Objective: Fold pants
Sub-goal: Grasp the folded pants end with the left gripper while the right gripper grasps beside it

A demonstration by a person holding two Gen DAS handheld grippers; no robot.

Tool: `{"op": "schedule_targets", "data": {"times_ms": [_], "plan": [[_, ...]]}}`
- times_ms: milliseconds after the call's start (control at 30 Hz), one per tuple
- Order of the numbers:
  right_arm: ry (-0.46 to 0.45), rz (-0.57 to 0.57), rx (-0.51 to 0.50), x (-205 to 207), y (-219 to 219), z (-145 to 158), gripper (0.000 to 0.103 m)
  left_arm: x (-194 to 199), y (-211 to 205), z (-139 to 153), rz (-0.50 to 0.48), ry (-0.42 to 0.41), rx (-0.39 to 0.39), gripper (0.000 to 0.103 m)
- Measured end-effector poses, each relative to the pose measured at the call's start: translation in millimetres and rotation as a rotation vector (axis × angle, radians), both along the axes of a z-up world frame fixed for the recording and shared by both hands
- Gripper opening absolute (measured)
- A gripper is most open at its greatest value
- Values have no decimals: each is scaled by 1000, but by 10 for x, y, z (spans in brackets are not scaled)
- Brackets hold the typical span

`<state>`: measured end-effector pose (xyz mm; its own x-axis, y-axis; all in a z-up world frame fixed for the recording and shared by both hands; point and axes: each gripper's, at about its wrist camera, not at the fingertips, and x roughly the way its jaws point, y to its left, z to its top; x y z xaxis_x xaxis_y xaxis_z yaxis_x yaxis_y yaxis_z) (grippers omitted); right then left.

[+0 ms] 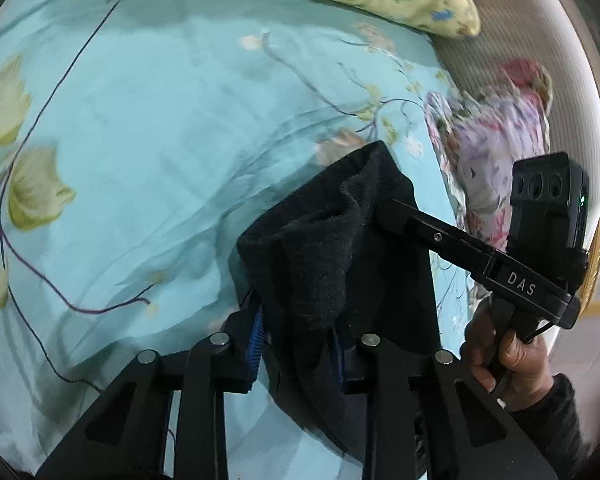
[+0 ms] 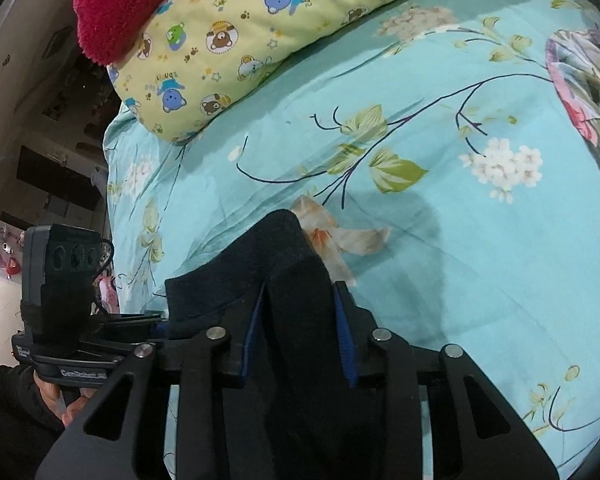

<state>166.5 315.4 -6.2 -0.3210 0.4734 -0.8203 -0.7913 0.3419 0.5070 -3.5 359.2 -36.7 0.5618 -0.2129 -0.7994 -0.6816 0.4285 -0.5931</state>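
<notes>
- Two grippers gripped the pants (image 1: 332,248): left gripper (image 1: 296,340) and right gripper (image 2: 296,332) were both clamped on cloth.
- Fabric judged soft, limp, light; hold edges, toward 12 o'clock above the bed (image 1: 140,140).

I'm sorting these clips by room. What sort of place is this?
Most likely a bedroom: a bed with a teal floral sheet, a yellow cartoon-bear pillow, and dark pants held above it.
</notes>
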Motion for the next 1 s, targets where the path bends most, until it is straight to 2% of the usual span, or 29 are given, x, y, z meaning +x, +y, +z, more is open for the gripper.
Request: {"op": "schedule_targets", "data": {"times_ms": [167,400,567,700,1000], "plan": [[-20,-28,42,4,-133,187,28,55,-64,206,-22,-48,37,18],[-35,-99,148,16,-554,682,28,140,-269,651,-73,-131,79,18],[-70,-154,227,-59,-982,1018,28,232,-581,1026,-161,-214,114,18],[-98,-194,275,-106,-1403,1234,28,328,-868,1259,-239,-249,137,18],[-145,-353,332,-244,-2359,1421,25,556,-1611,1547,-434,-322,132,18]]}}
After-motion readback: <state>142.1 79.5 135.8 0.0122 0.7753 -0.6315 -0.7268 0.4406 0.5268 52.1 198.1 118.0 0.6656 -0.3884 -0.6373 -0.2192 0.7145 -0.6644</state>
